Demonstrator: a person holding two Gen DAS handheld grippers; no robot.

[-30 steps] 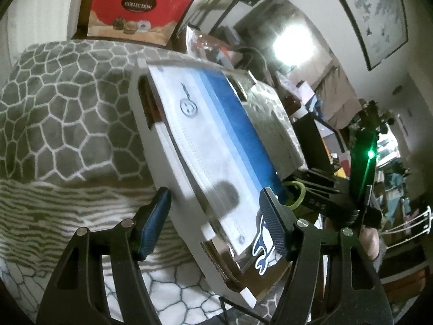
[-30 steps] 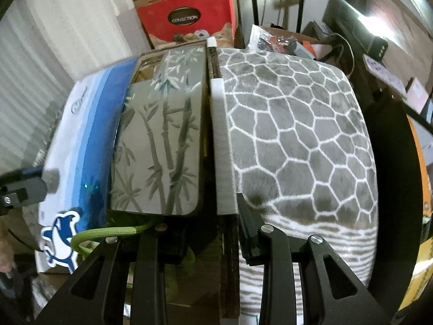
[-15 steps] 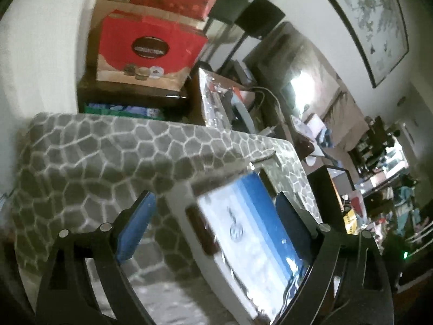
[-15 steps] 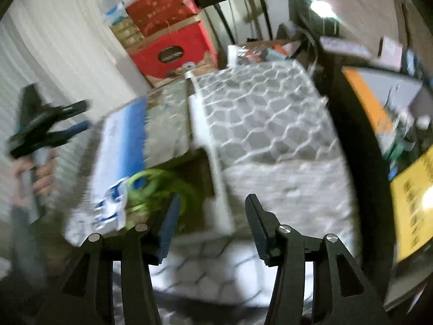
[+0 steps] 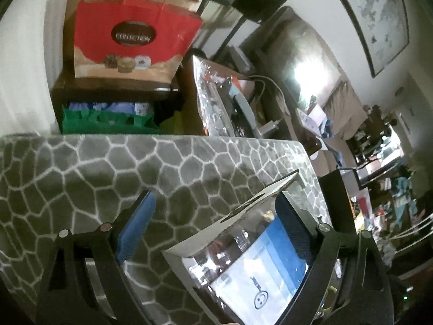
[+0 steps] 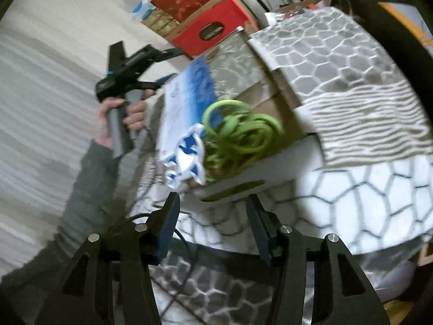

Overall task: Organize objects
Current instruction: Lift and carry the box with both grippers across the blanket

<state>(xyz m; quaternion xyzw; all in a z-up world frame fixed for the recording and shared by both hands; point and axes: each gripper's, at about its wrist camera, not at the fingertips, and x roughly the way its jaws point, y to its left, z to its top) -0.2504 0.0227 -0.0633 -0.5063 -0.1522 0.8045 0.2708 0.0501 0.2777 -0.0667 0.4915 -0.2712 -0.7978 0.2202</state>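
Observation:
An open cardboard box [image 6: 273, 181] stands on the patterned grey surface [image 5: 81, 173]. In it lie a blue-and-white packet [image 6: 186, 108], a green coiled cord [image 6: 238, 132] and a silvery bamboo-print item [image 6: 238, 62]. A grey patterned cloth [image 6: 338, 62] covers the box's right half. My right gripper [image 6: 213, 233] is open and empty, in front of the box. My left gripper [image 5: 216, 230] is open above the box's corner [image 5: 243, 216], with the packet [image 5: 270, 270] below it. The right wrist view shows it held to the left of the box [image 6: 159, 67].
A red "Collection" bag [image 5: 132, 38] and stacked boxes stand behind the surface by the white curtain. A green bag [image 5: 108, 119] sits under them. Cluttered furniture and a foil-wrapped item [image 5: 213, 100] fill the right side.
My right gripper has let go of the box flap, opened and pulled back from the box. My left gripper has lifted away from the packet and now points further back.

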